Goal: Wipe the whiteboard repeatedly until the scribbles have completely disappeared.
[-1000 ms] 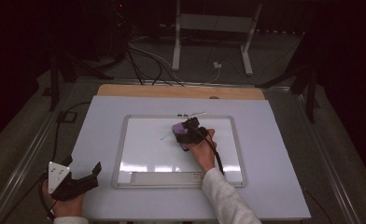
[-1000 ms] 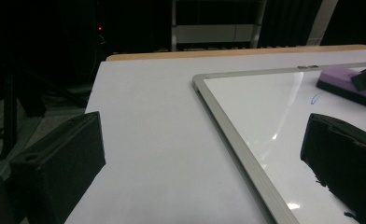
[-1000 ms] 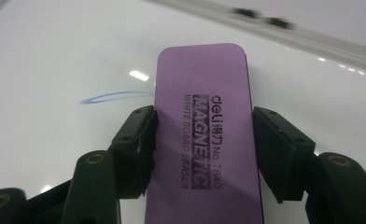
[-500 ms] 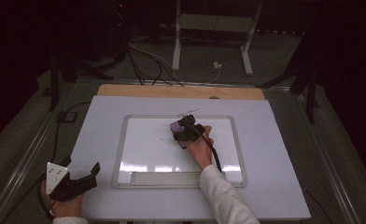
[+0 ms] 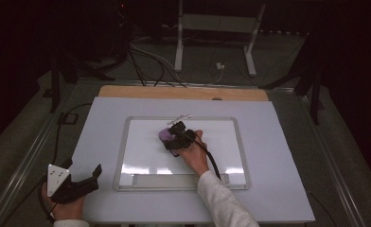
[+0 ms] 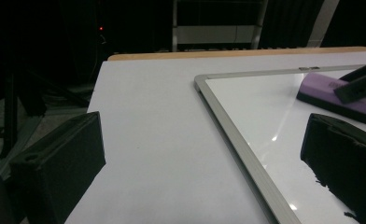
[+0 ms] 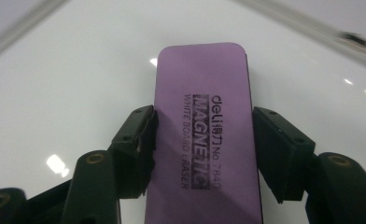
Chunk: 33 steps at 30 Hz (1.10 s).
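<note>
A purple magnetic whiteboard eraser [image 7: 204,93] lies flat on the whiteboard [image 5: 221,146], left of the board's middle. My right gripper [image 7: 203,144] is shut on it, one jaw pressed against each long side. In the high view the eraser [image 5: 164,135] peeks out to the left of the right gripper [image 5: 171,138], near the board's far half. My left gripper [image 5: 83,169] stands open at the mat's near left corner with nothing between its jaws. From the left gripper [image 6: 202,172] I see the board's metal frame [image 6: 232,135] and the eraser [image 6: 319,88] farther off.
The whiteboard lies on a pale mat [image 5: 103,123] over a wooden table [image 5: 127,91]. A small pale piece [image 5: 181,117] sits at the board's far frame. A cable [image 5: 212,161] trails from the right gripper over the board. Stands and cables lie on the floor beyond.
The right gripper has slid the eraser to the left across the whiteboard. The left gripper has stayed almost in place at the near left corner.
</note>
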Motion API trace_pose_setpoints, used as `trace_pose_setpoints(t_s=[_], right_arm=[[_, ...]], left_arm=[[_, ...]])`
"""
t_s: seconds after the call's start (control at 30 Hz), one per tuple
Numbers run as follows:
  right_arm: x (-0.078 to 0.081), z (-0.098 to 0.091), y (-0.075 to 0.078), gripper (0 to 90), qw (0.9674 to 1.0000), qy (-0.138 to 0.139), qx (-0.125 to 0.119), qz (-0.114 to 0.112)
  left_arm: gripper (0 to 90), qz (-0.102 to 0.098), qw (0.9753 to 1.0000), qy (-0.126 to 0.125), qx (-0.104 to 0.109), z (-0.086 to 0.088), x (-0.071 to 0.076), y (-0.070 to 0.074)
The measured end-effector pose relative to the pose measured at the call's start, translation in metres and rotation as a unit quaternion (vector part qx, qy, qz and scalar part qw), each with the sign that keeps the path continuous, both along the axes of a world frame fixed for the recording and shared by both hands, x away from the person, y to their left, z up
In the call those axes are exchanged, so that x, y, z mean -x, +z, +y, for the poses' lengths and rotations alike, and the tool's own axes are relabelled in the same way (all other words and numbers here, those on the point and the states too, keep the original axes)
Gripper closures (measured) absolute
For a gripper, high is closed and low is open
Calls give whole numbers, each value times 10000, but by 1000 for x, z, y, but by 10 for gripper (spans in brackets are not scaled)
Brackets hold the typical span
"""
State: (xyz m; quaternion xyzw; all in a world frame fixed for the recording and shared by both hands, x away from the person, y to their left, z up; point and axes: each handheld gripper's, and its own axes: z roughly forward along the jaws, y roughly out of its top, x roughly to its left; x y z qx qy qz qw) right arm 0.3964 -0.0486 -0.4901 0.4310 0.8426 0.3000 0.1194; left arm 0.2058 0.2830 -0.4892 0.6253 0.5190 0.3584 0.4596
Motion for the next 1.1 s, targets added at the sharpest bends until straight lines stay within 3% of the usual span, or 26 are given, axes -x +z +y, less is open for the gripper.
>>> trace_pose_setpoints(t_s=[0.1, 0.13, 0.2, 0.3, 0.43, 0.53, 0.67, 0.83, 0.97, 1.1], right_arm=[[-8, -14, -1, 419, 9990, -401, -166, 121], [-8, -16, -2, 419, 9987, -421, -246, 159], [-6, -13, -1, 419, 9991, -370, -149, 107], [2, -2, -2, 419, 9996, 35, -244, 168], [16, 17, -2, 419, 9975, 623, -280, 199], [16, 17, -2, 418, 9974, 619, -314, 218], [5, 2, -2, 418, 9996, 32, -243, 164], [-8, -23, -1, 418, 9976, -648, -190, 137], [-14, -40, -1, 418, 9950, -969, -207, 135], [-17, -51, -1, 418, 9939, -1083, -171, 130]], left_arm=[[6, 12, 10000, -7, 2, 0, -1, 0], [6, 12, 10000, -8, -2, 0, -1, 0], [5, 17, 10000, -22, -25, -1, -1, 0], [6, 5, 10000, -29, -36, -2, -1, 0], [5, 9, 10000, -22, -40, -2, -1, 0], [5, 13, 10000, -20, -39, -2, -1, 0], [5, -2, 10000, -21, -28, -2, -1, 0], [6, 7, 10000, -24, -39, -1, -1, 0], [5, 11, 10000, -23, -43, -2, -1, 0], [6, 17, 10000, -17, -44, -2, -1, 0]])
